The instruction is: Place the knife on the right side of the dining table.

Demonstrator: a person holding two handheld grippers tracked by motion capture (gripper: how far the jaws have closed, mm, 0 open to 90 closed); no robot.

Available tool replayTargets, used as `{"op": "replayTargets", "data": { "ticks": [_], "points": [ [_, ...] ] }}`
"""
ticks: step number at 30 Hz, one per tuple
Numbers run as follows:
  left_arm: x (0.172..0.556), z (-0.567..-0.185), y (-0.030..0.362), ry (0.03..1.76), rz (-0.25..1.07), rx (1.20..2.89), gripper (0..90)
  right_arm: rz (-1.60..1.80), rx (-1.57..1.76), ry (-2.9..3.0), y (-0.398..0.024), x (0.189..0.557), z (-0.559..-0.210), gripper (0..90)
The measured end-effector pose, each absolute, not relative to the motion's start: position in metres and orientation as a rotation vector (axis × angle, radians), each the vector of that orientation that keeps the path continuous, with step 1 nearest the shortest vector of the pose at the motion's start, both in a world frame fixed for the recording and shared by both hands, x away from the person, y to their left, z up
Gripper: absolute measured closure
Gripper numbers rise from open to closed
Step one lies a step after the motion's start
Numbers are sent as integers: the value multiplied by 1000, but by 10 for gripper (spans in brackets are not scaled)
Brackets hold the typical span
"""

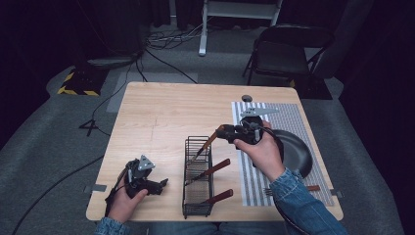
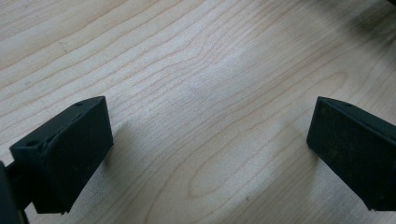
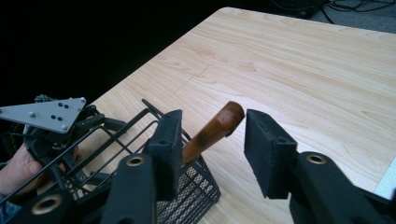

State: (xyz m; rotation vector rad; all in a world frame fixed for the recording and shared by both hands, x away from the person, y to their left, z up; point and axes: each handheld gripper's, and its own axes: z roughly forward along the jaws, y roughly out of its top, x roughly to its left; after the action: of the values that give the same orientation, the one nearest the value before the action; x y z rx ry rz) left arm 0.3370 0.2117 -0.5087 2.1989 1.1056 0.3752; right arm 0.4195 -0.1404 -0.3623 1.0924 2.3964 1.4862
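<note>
Right gripper point(image 3: 212, 135), standing open around the wooden handle point(image 3: 215, 128) leaning out of the wire basket point(image 3: 187, 186), should be drawn straight back so nothing is knocked.

A light wooden table point(image 1: 161, 112) is seen set on grey carpet, with a striped grey placemat point(image 1: 293, 120) laid along its right side. A dark frying pan point(image 1: 296, 152) is placed on the placemat, and a small dark round object point(image 1: 246, 98) lies near the table's far edge. A black folding chair point(image 1: 286, 51) and a white frame point(image 1: 240, 10) are positioned beyond. Cables point(image 1: 166, 39) are strewn across the floor.
</note>
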Motion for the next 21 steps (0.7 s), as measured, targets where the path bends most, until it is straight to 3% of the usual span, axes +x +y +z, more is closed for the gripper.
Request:
{"op": "replayTargets", "data": {
  "ticks": [5,21],
  "points": [
    [337,-509,212,1103,378,2201,5,1518,1163,2384,-139,424,-363,683],
    [337,-509,212,1105,376,2199,5,1644,1181,2411,-138,425,-359,759]
  ]
}}
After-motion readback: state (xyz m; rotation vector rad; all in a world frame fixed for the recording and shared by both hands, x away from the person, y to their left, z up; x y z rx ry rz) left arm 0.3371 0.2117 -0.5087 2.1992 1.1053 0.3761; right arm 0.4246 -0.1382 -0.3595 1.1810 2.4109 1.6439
